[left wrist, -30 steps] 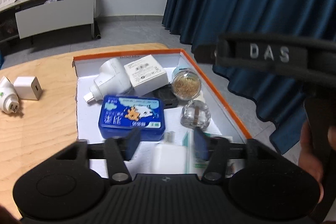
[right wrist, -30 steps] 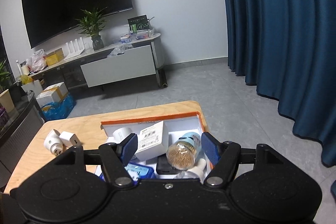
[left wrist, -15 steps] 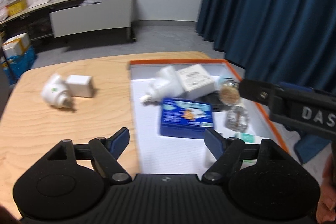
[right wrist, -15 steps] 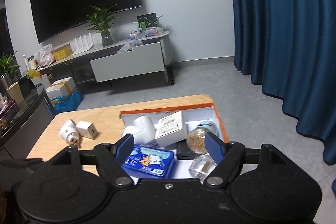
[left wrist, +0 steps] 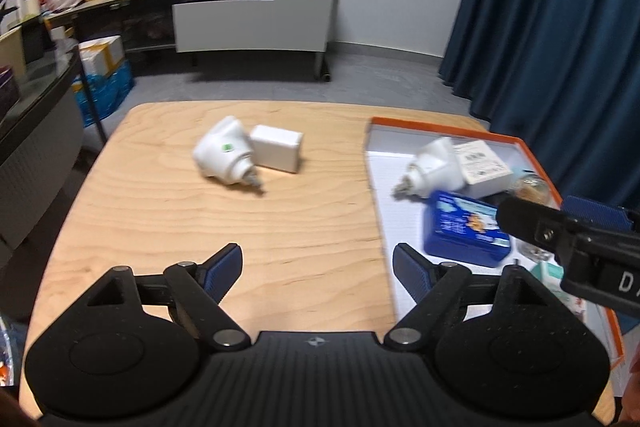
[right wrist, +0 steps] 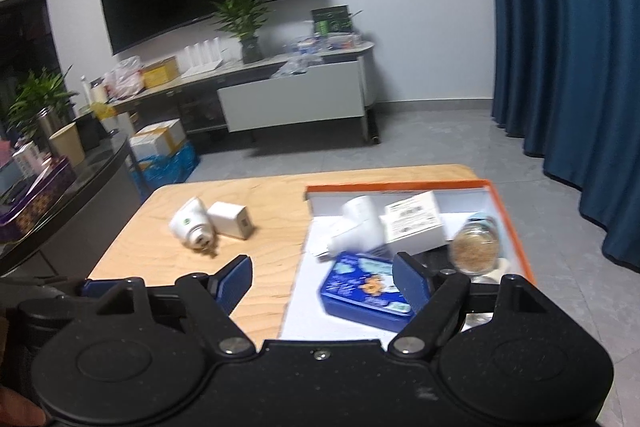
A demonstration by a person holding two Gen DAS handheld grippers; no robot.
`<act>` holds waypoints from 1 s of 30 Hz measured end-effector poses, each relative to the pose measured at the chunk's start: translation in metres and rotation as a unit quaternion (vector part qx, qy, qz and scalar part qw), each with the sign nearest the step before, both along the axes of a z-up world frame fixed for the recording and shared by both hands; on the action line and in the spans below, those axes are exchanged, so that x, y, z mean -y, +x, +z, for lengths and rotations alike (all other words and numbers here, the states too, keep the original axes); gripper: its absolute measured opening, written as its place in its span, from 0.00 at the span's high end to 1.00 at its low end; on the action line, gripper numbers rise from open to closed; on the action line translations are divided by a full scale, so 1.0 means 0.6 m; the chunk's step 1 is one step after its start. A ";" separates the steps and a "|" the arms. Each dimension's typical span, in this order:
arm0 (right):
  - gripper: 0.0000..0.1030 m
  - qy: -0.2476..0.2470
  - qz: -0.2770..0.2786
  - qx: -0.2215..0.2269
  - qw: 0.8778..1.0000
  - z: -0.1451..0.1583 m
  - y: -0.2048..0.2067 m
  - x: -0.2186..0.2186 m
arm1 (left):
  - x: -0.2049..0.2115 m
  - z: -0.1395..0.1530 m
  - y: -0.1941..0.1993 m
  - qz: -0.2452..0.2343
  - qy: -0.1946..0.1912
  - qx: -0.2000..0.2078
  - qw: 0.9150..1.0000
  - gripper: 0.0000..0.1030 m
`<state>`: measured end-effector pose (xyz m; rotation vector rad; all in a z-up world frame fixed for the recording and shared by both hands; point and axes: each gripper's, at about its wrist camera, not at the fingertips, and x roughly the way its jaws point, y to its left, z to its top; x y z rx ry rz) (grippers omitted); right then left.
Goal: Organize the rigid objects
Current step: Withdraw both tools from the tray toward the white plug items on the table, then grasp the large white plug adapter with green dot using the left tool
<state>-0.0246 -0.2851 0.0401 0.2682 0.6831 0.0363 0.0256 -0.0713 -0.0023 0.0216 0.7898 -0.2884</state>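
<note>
A white plug adapter (left wrist: 225,151) and a white charger cube (left wrist: 277,147) lie together on the wooden table (left wrist: 200,211). An orange-rimmed white box (left wrist: 448,127) on the right holds a blue tin (left wrist: 460,229), another white adapter (left wrist: 434,161), a white carton (left wrist: 482,167) and a jar (right wrist: 476,247). My left gripper (left wrist: 318,265) is open and empty above the table, short of the adapter. My right gripper (right wrist: 322,277) is open and empty over the box's left edge; its body shows in the left wrist view (left wrist: 568,239).
The adapter (right wrist: 190,227) and cube (right wrist: 230,221) also show in the right wrist view, left of the box (right wrist: 400,185). Beyond the table are a TV console (left wrist: 252,23), boxes on the floor (left wrist: 102,67) and a blue curtain (left wrist: 560,27).
My left gripper let go of a white item in the box, opened wide and swung left over the bare table. My right gripper also swung left and pulled back.
</note>
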 end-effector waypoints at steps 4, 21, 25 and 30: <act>0.11 0.001 0.019 -0.002 1.000 -0.001 0.009 -0.027 | -0.030 -0.008 0.010 0.022 -0.003 -0.006 1.000 0.18; 0.11 0.001 0.056 -0.006 0.998 -0.014 0.042 -0.075 | -0.091 -0.028 0.088 0.069 0.000 0.005 0.998 0.07; 0.11 0.006 0.058 -0.009 0.998 -0.021 0.052 -0.073 | -0.094 -0.037 0.125 0.065 0.007 0.013 0.998 0.04; 0.11 0.009 0.062 -0.015 0.998 -0.031 0.073 -0.079 | -0.090 -0.052 0.173 0.055 0.021 0.004 0.998 0.03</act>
